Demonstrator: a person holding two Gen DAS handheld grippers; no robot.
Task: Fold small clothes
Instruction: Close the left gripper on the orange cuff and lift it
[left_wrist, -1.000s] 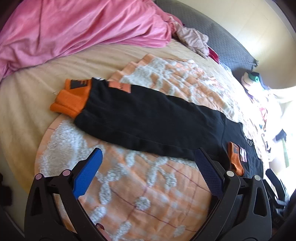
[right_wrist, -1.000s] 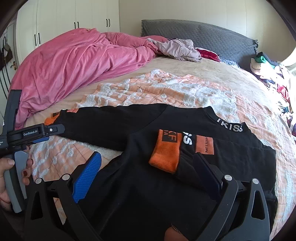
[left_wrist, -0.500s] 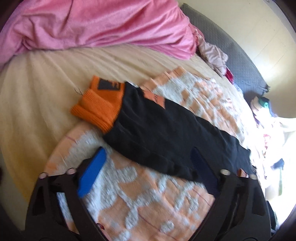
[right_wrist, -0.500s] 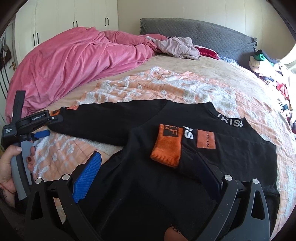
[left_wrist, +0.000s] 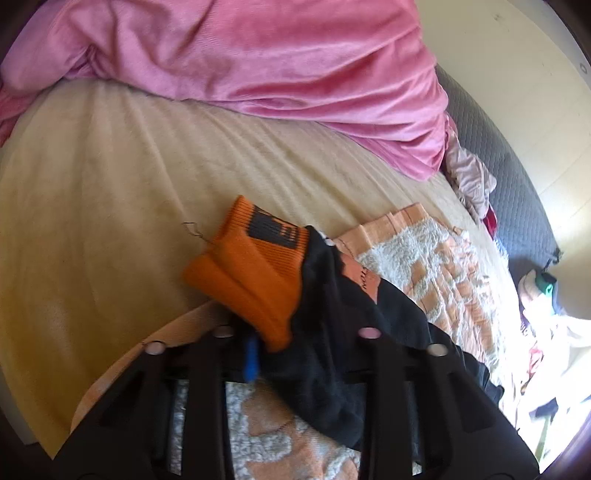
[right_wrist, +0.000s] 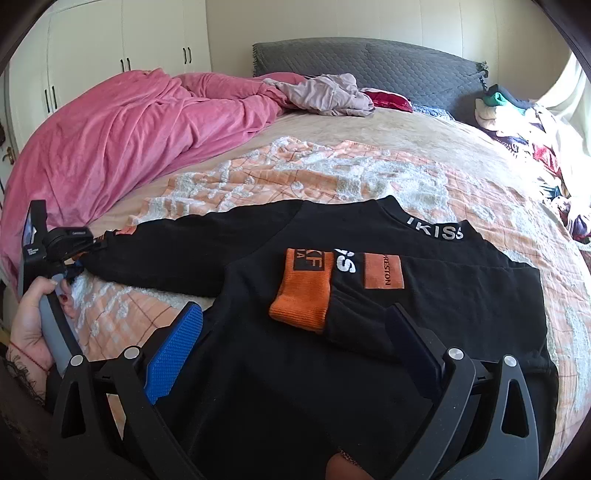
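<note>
Black long-sleeved sweatshirt (right_wrist: 332, 369) with orange ribbed cuffs, spread on orange-and-white fleecy blanket (right_wrist: 295, 173) under right gripper (right_wrist: 295, 339), jaws wide. Farther left, left gripper (left_wrist: 291, 354) clamped on outstretched sleeve (left_wrist: 362, 325) beside orange cuff (left_wrist: 255, 273). Beyond, rumpled pink duvet (right_wrist: 129, 133).

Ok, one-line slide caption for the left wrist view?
Left tongs shut on black sweatshirt sleeve near its orange ribbed cuff, pink duvet behind.
</note>
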